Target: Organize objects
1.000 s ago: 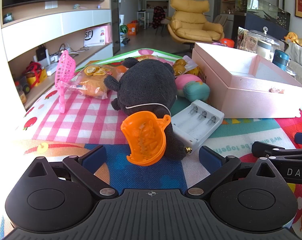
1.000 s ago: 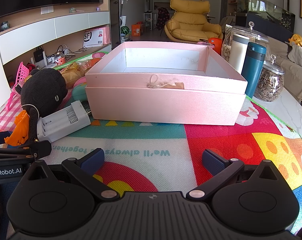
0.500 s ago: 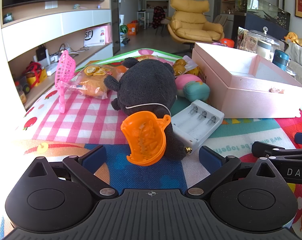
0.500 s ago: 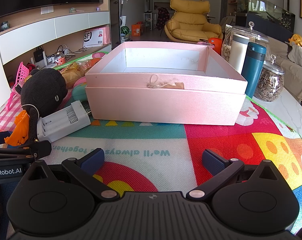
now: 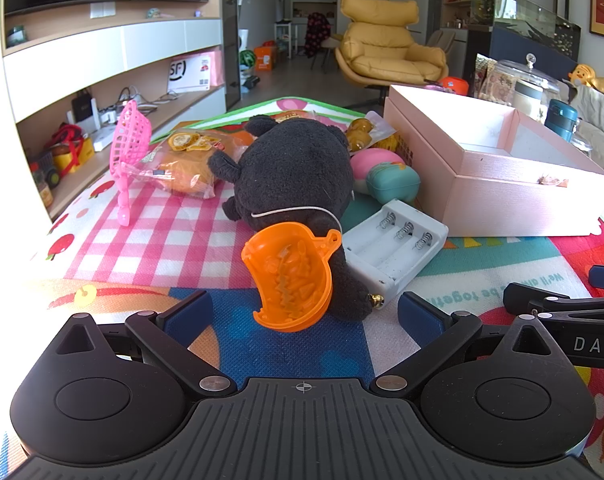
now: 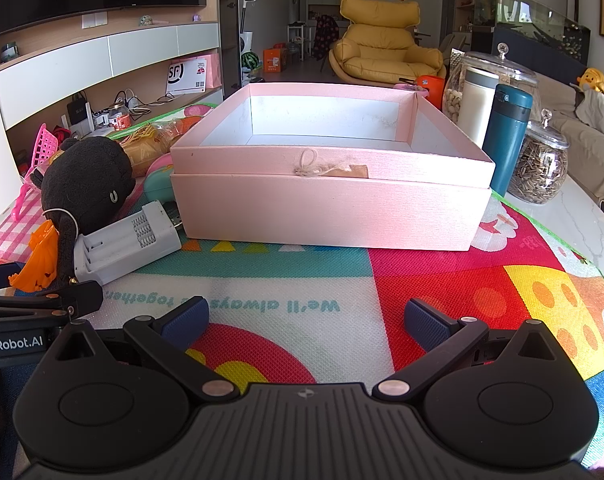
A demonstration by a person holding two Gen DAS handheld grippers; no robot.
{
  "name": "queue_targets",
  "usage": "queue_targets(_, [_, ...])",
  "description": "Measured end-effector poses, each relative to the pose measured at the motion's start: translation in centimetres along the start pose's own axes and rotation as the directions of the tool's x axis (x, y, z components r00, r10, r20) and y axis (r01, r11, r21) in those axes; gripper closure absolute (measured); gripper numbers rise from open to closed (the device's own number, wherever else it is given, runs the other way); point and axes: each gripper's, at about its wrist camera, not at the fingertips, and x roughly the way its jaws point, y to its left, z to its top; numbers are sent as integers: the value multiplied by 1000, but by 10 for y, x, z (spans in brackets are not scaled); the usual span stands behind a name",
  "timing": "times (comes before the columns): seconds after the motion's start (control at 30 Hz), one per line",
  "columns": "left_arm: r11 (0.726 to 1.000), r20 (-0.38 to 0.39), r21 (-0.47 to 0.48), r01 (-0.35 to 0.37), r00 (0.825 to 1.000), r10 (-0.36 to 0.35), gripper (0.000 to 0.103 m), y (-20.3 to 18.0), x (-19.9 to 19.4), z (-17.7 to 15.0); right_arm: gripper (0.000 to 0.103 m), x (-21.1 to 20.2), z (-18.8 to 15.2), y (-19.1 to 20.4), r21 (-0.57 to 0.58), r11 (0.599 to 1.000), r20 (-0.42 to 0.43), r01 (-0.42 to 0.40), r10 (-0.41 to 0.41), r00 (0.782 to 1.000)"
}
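Observation:
An open pink box (image 6: pixel 330 196) stands on the colourful mat, straight ahead of my right gripper (image 6: pixel 306 318), which is open and empty. The box also shows in the left wrist view (image 5: pixel 498 196) at the right. My left gripper (image 5: pixel 304 312) is open and empty, just short of an orange toy shell (image 5: pixel 289 280) that leans on a black plush toy (image 5: pixel 293 176). A white battery holder (image 5: pixel 394 246) lies beside the plush; it shows in the right wrist view (image 6: pixel 125 242) too.
A pink plastic scoop (image 5: pixel 127 152), a wrapped bread pack (image 5: pixel 185 164) and pink and teal soft toys (image 5: pixel 386 180) lie behind the plush. A teal flask (image 6: pixel 506 140) and glass jars (image 6: pixel 540 168) stand right of the box. The right gripper's finger (image 5: pixel 562 304) sits at the left view's right edge.

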Motion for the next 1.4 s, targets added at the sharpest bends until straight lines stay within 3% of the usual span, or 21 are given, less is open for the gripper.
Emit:
queue_targets(1.03, [1000,1,10,-9,1000,9,0,-3,-1,0,0,2,2,1,-2,1000,-4,-2,2,1000])
queue_targets(1.4, [1000,-2,8,17,1000,-17,1,2,-4,1,0,7,13,-3,-17,999,-59,-27,26,998])
